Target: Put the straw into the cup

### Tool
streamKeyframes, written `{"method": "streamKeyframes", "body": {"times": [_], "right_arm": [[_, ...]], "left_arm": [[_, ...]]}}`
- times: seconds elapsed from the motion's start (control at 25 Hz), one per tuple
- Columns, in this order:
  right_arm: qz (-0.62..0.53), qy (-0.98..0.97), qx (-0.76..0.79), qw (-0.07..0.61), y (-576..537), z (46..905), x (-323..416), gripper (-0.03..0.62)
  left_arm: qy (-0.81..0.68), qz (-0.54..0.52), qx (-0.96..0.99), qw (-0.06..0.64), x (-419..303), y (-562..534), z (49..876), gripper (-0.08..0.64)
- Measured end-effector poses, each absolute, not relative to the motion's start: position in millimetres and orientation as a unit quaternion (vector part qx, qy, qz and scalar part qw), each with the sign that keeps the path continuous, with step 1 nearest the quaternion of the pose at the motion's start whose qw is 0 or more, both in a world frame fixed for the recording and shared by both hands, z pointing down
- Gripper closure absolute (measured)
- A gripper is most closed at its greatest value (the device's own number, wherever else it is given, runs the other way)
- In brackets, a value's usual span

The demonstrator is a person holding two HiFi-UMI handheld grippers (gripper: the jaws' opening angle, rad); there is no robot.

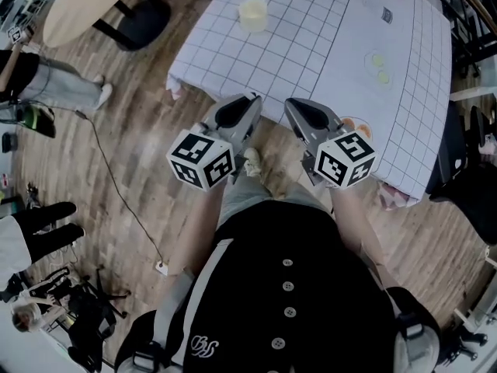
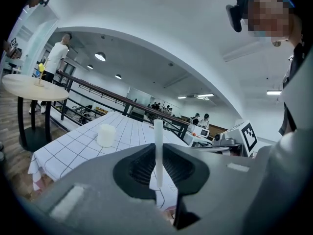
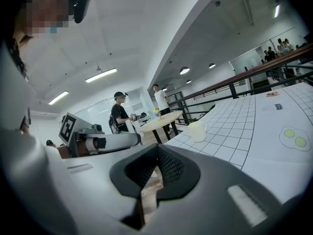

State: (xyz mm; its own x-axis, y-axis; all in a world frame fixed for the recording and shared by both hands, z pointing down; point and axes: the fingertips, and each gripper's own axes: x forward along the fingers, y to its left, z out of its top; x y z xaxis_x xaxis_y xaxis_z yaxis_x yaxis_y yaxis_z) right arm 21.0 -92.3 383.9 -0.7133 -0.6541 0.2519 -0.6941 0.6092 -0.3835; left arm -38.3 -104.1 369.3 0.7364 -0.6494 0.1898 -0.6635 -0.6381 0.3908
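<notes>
A pale cup (image 1: 253,14) stands on the far left part of the white checked tablecloth (image 1: 326,45). Both grippers are held close to my body, short of the table's near edge. My left gripper (image 1: 247,107) is shut on a white straw (image 2: 158,148), which stands upright between its jaws in the left gripper view, with the cup (image 2: 106,135) ahead to its left. The straw does not show in the head view. My right gripper (image 1: 297,109) is shut with nothing in it; in its view the cup (image 3: 197,130) sits ahead on the cloth.
A round wooden table (image 1: 85,6) stands to the left of the checked table. A small plate with two green discs (image 1: 379,67) lies on the right of the cloth. A cable (image 1: 116,185) runs over the wooden floor. People stand at the left and beyond the railing (image 2: 98,89).
</notes>
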Motion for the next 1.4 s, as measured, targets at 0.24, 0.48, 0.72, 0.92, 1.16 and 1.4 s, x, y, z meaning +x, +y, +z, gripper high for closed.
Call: {"method": "streamKeyframes", "body": {"times": [0.24, 0.48, 0.72, 0.92, 1.16, 1.4], "right_arm": [[0.225, -0.891, 0.392, 0.042, -131, 381, -3, 0.592], [0.213, -0.882, 0.418, 0.034, -166, 373, -15, 0.592], [0.216, -0.878, 0.425, 0.033, -194, 378, -19, 0.592], [0.218, -0.878, 0.424, 0.035, -186, 381, -27, 0.592], [0.226, -0.874, 0.428, 0.036, -192, 376, -14, 0.592], [0.229, -0.883, 0.408, 0.043, -204, 388, -25, 0.592]], "left_arm": [[-0.341, 0.011, 0.914, 0.219, -56, -147, 366, 0.515], [-0.316, 0.007, 0.925, 0.210, -69, -181, 358, 0.515], [-0.295, 0.010, 0.932, 0.211, -62, -207, 362, 0.515], [-0.295, 0.008, 0.931, 0.214, -70, -203, 365, 0.515], [-0.294, 0.011, 0.930, 0.220, -60, -211, 358, 0.515], [-0.306, 0.013, 0.925, 0.225, -67, -221, 372, 0.515]]}}
